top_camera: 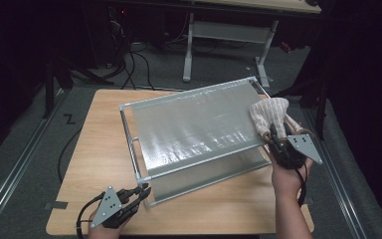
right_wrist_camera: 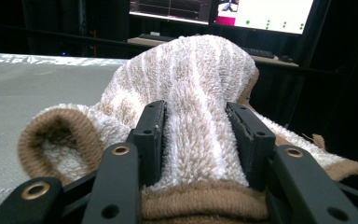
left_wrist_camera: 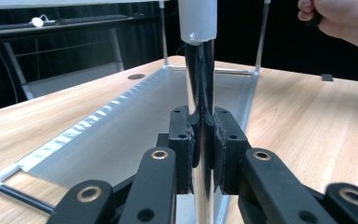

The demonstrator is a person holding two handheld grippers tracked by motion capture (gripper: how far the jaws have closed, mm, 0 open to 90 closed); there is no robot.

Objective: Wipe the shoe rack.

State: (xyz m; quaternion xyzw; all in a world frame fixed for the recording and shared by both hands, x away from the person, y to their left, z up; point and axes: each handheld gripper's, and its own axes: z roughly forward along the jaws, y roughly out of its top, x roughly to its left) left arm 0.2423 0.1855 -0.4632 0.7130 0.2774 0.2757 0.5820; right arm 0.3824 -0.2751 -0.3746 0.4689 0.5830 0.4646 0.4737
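The left gripper (top_camera: 140, 191) had its jaws clamped on the near corner tube of the framed panel (top_camera: 194, 129), which lay tilted on the wooden counter (top_camera: 89, 164). At the panel's far right edge, the right gripper (top_camera: 273, 137) squeezed a striped towel (top_camera: 268, 112) between its jaws

One towel (top_camera: 269, 112), one metal-framed rack (top_camera: 194, 130), two tongs, seemingly.

A bunched towel (top_camera: 269, 112) is pressed onto the far right corner of the tilted framed panel (top_camera: 194, 127) by the right gripper (top_camera: 278, 142), while its near corner is clamped by the left gripper (top_camera: 142, 191) on the surface (top_camera: 94, 149).
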